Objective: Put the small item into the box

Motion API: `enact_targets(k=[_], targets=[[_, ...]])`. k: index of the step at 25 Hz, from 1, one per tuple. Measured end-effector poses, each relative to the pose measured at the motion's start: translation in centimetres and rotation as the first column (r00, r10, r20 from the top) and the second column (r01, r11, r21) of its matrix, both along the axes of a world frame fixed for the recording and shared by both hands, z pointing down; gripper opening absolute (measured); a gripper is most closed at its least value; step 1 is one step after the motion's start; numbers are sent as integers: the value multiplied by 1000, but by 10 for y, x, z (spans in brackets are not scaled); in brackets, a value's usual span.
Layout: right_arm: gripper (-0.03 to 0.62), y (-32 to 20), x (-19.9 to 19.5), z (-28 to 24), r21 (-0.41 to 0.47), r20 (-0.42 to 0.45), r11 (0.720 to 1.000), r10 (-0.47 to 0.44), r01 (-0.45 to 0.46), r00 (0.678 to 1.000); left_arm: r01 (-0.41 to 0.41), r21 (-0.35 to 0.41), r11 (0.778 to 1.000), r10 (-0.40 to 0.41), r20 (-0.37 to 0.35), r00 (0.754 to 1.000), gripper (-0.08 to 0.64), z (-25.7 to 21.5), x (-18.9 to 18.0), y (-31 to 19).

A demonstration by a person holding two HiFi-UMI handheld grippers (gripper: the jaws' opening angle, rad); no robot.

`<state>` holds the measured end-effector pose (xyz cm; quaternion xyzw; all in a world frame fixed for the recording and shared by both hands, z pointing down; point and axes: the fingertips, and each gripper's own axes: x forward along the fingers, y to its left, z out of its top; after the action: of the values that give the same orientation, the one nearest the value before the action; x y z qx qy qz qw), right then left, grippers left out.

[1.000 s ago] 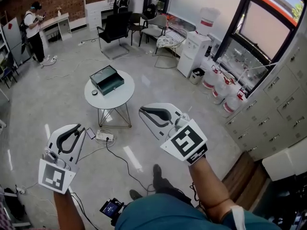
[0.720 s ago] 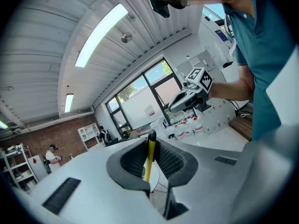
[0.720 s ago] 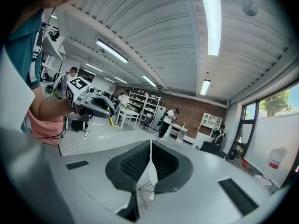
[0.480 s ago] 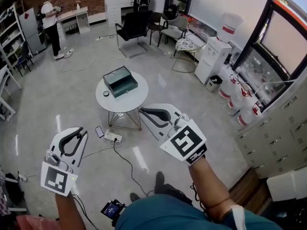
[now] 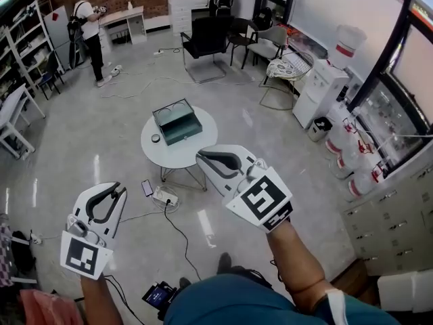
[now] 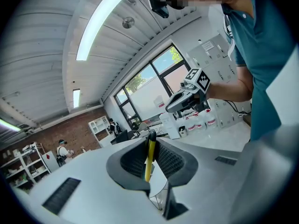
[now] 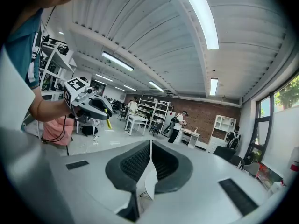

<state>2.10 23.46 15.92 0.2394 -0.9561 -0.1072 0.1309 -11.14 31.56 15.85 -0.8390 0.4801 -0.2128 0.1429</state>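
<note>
The green box [image 5: 176, 121] looks empty, so the placing is all ahead of you: your left gripper [image 5: 115, 193] pinches a thin yellow item [image 6: 149, 157], and your right gripper [image 5: 203, 158] has its jaws pressed together on nothing. The box sits mid-frame on a round white table [image 5: 189, 153], well apart from both grippers, with a small dark item [image 5: 155, 138] just beside it. Glossy grey floor [image 5: 101, 141] surrounds the table, and chairs stand at upper centre.

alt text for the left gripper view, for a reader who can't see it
The left gripper is shut on a thin yellow stick. Beyond it, the right gripper is held up in front of large windows, under a ridged ceiling with a strip light.
</note>
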Motion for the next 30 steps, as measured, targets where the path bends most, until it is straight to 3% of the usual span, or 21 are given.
enact_targets(k=[6,13,22,30], targets=[[40,-45,38,10,-19,13,1000,-20,21,1000,9,-6,1000,-9,14,1000,61,7,42,-41],[40,-87,65,13,-36,16,999,39,-38,999,-36,-20,999,37,8,999,61,3,60,-95],[40,-137,60,13,-43,-7,980,194,-194,981,-214,-14,977,214,-2,977,61,2,50,-173],[40,-180,12,10,-30,-24,951,308,-309,951,-327,-4,945,327,-22,945,61,4,-2,-234]])
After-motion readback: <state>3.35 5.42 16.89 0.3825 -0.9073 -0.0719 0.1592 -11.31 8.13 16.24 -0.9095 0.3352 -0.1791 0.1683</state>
